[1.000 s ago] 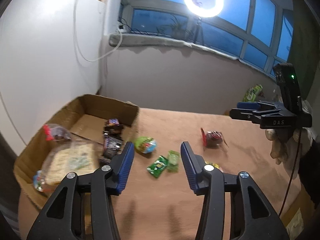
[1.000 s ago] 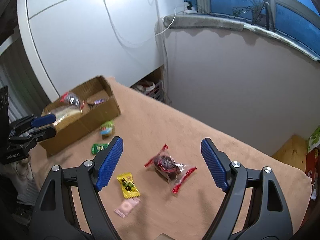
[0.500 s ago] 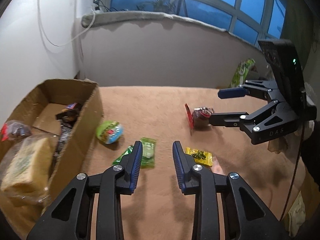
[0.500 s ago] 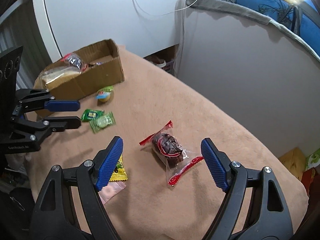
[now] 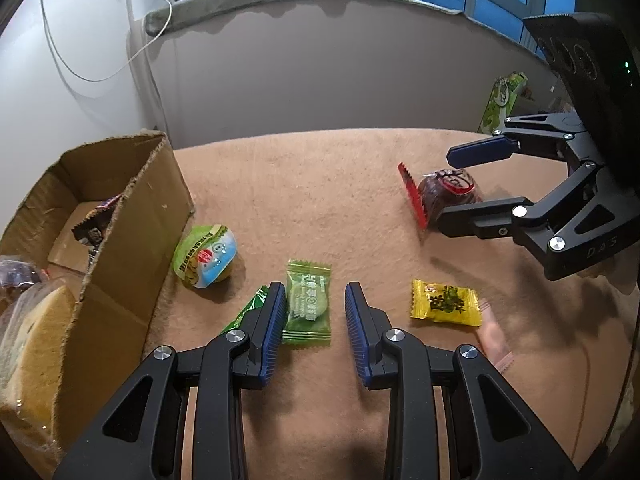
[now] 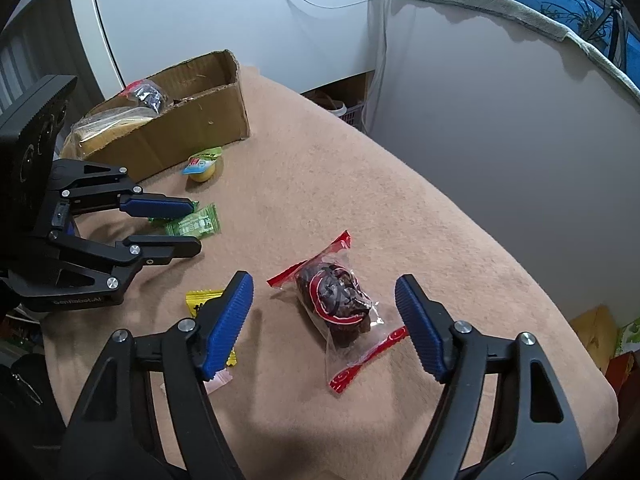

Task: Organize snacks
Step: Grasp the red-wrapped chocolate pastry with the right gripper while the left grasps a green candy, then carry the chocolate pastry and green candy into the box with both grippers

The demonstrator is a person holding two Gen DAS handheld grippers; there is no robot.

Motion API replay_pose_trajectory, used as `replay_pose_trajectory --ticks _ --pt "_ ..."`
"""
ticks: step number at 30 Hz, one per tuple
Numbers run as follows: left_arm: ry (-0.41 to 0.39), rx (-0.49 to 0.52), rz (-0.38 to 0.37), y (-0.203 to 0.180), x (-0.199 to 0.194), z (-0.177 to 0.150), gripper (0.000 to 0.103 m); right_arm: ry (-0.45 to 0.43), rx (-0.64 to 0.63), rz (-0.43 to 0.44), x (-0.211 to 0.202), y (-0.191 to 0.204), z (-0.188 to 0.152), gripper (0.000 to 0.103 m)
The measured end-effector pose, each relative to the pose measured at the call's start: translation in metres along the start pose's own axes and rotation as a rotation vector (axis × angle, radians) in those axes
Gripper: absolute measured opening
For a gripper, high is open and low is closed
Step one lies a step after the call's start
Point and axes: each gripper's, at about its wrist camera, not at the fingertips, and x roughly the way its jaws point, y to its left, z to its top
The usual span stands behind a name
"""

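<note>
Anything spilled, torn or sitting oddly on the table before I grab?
Nothing spilled or torn. The cardboard box has ragged cut edges, and the dark cake packet lies askew between the right gripper's open pads. Loose candies, like the green one, lie flat.

Left wrist view: close above the tan tabletop (image 5: pixel 320 184), angled steeply down toward the window wall; cardboard box (image 5: pixel 120 208) at frame left, right gripper (image 5: pixel 460 188) at right edge.
Right wrist view: equally close and steep, facing the white wall; same cardboard box (image 6: pixel 192 128) upper left, left gripper (image 6: pixel 192 226) at left edge.
Shared: green candy wrapper (image 5: pixel 308 304) (image 6: pixel 198 222), dark pastry packet (image 5: pixel 444 192) (image 6: pixel 332 304).
</note>
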Motion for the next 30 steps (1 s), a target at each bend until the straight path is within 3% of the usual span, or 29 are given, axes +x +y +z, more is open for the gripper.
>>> replay_pose_trajectory --ticks 5,8,11,14,30 --pt "0.011 0.027 0.013 -0.005 0.002 0.001 0.024 0.007 -0.001 0.000 0.004 -0.002 0.000 0.076" --pt "0.010 0.028 0.019 -0.005 0.005 0.004 0.022 0.013 0.010 0.005 0.007 -0.004 -0.001 0.067" --pt "0.009 0.019 0.016 -0.003 0.005 0.004 0.020 0.022 0.018 0.004 0.011 -0.007 -0.003 0.065" --pt "0.005 0.019 0.020 -0.003 0.006 0.005 0.020 0.039 0.025 0.003 0.016 -0.008 -0.006 0.044" --pt "-0.066 -0.004 -0.005 -0.007 -0.026 0.002 0.019 -0.007 0.081 0.008 -0.009 -0.005 -0.016 0.037"
